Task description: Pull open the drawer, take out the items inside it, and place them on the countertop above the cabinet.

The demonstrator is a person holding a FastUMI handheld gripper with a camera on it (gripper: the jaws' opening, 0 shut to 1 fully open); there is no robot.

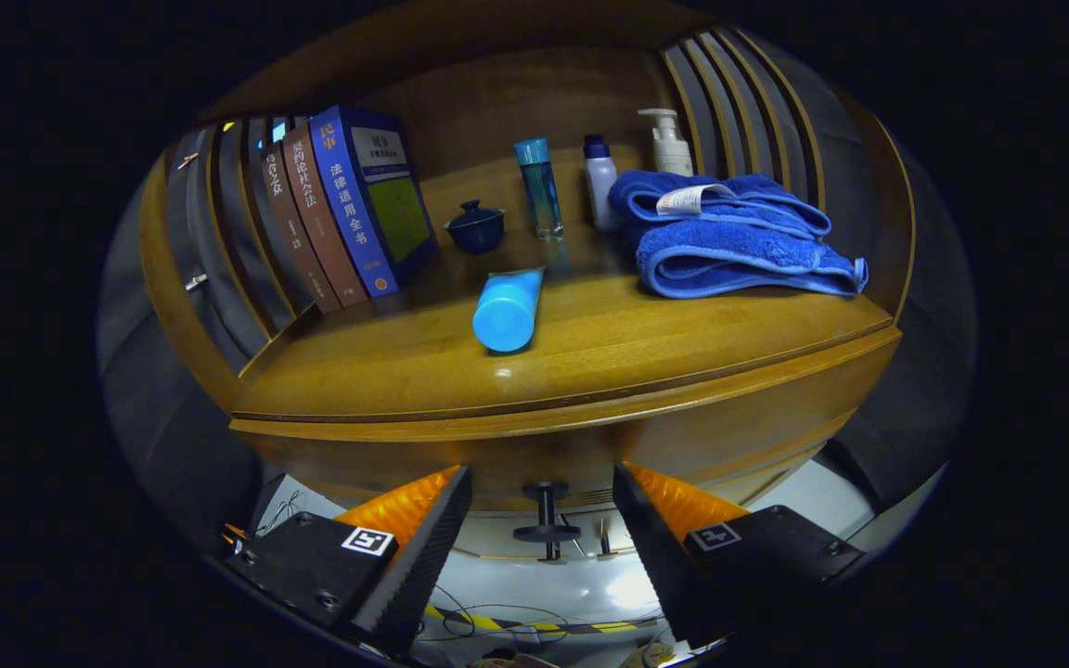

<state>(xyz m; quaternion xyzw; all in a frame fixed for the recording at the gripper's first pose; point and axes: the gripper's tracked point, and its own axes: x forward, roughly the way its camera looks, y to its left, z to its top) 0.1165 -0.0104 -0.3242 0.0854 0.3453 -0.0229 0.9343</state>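
Wooden countertop (pixel 590 343) is spreading out beyond my fingers, and I am seeing it crowded: a blue tube (pixel 508 309) is lying on its side near the front edge with its cap facing me, and a folded blue towel (pixel 729 237) is sitting to the right of it. Behind them a small dark lidded cup (pixel 475 225), a tall clear blue bottle (pixel 539 188), a white bottle with a dark cap (pixel 600 182) and a white pump bottle (pixel 669 142) are standing in a loose row. Three books (pixel 340 209) are leaning against the slatted side at the left. I am holding the gripper (pixel 542 520) with its fingers spread wide, gripping nothing. The drawer (pixel 590 455) is sitting just under the countertop edge, and I cannot tell whether it is pulled out at all. Its dark knob (pixel 546 520) is hanging in the gap between my fingers, just ahead of them, touching neither one.
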